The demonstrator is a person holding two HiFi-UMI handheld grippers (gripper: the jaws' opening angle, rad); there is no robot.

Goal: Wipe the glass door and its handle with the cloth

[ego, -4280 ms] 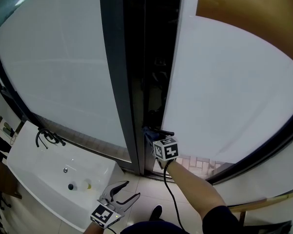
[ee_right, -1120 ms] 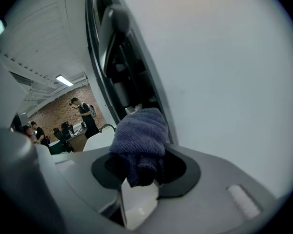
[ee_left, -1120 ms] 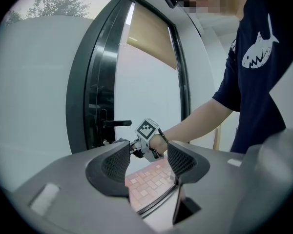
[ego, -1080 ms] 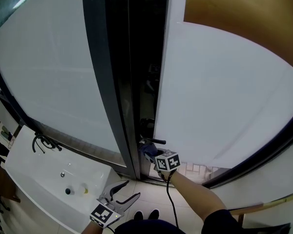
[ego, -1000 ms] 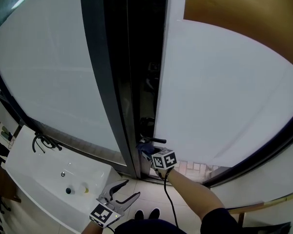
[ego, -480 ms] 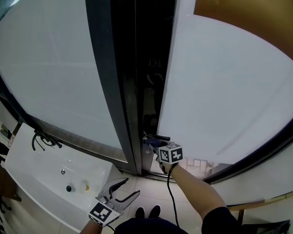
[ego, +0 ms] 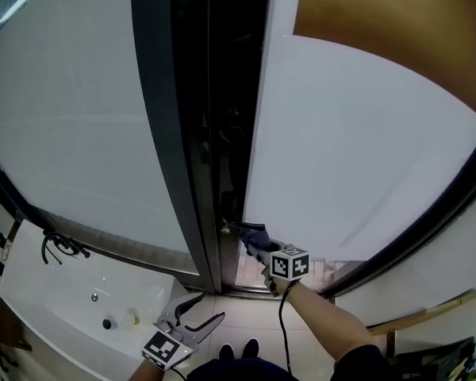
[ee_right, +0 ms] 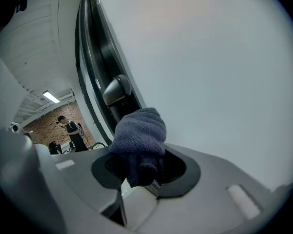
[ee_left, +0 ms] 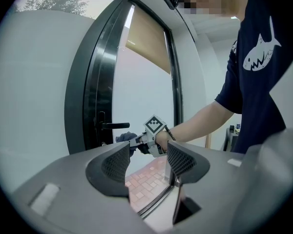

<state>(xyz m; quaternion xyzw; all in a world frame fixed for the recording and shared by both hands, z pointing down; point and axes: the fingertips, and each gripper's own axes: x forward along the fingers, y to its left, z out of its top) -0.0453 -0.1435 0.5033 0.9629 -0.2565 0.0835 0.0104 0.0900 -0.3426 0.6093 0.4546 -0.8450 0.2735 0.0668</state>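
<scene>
Cloth (ee_right: 136,130) is a dark blue knit wad, clamped in the right tool (ee_right: 140,169). The jaws are closed down on its lower end, so most of it bulges out the front. It's sitting right up at the edge of the glass door (ego: 357,149), just under the free end of the black lever handle (ego: 243,226). Honestly can't tell if it's actually touching the handle or the glass, but it's super close to both. The door is frosted white with a dark frame (ego: 163,133) running up beside it, and the handle sticks out sideways from that dark strip. The person's arm (ego: 325,317) reaches in from the bottom right of the head view. The left tool (ego: 209,308) hangs low, well away from the door, jaws spread wide with nothing between them, pointed roughly toward the door. A white sink (ego: 32,292) with a dark tap (ego: 57,246) is off to the lower left, under another frosted pane (ego: 71,117).
</scene>
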